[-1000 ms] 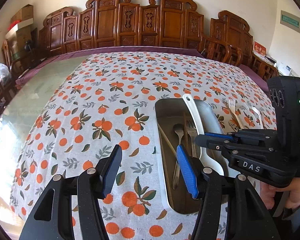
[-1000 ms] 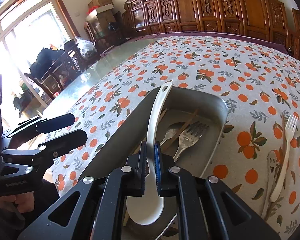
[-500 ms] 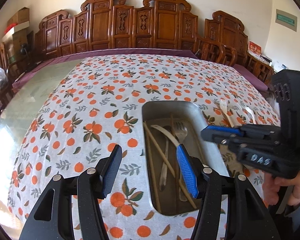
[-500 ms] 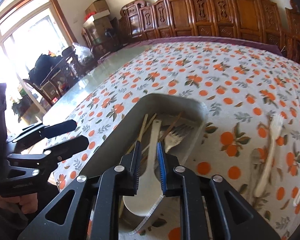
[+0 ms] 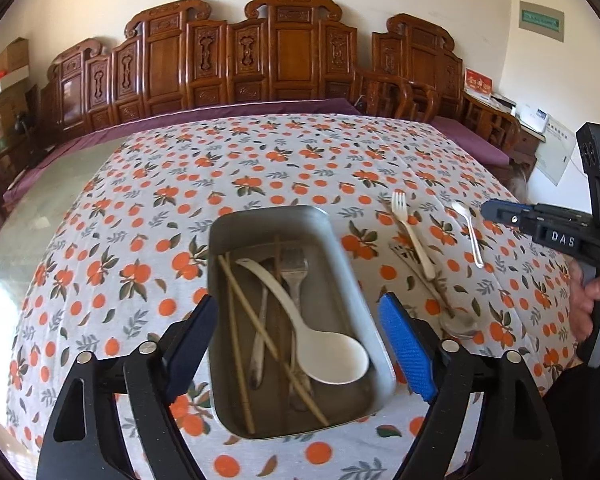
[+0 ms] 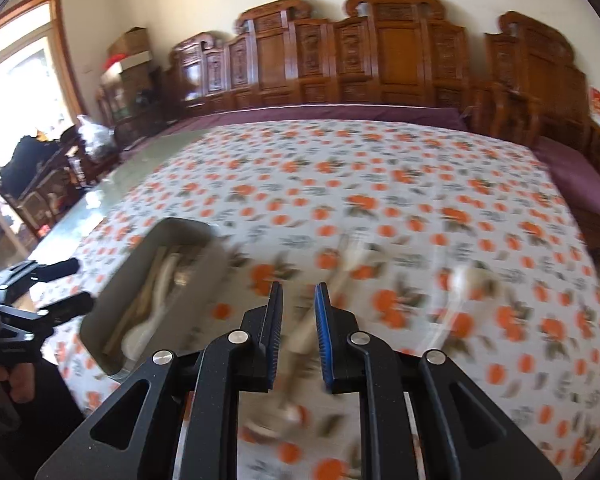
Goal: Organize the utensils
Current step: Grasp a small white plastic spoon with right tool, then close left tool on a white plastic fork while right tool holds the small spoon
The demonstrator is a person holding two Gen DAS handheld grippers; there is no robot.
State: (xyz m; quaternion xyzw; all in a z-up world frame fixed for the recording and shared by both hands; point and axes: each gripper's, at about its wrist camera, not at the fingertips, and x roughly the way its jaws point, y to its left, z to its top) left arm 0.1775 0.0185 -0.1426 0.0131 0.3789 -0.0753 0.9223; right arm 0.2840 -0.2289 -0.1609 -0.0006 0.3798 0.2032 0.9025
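Observation:
A metal tray [image 5: 342, 240] on the orange-print cloth holds a white ladle [image 5: 324, 348], wooden chopsticks [image 5: 236, 320], a metal fork [image 5: 296, 268] and a metal spoon. My left gripper [image 5: 300, 340] hovers over the tray's near end; its jaws are opening wide, one on each side, with no pad pressing. To the right, a white plastic fork [image 5: 414, 236], a small white spoon [image 5: 470, 232] and a metal spoon [image 5: 458, 322] lie on the cloth. My right gripper [image 6: 298, 308] is over those blurred utensils; its jaws are opening a little and grip nothing.
Carved wooden chairs [image 5: 292, 56] line the table's far edge. A bare glass strip of the table [image 5: 48, 192] runs along the left. The person's hand [image 5: 596, 300] holds the right gripper at the right edge. The right wrist view is motion-blurred.
The right gripper let the white ladle drop into the tray and swung right, over the loose utensils. The left gripper spread its jaws and shifted right across the tray.

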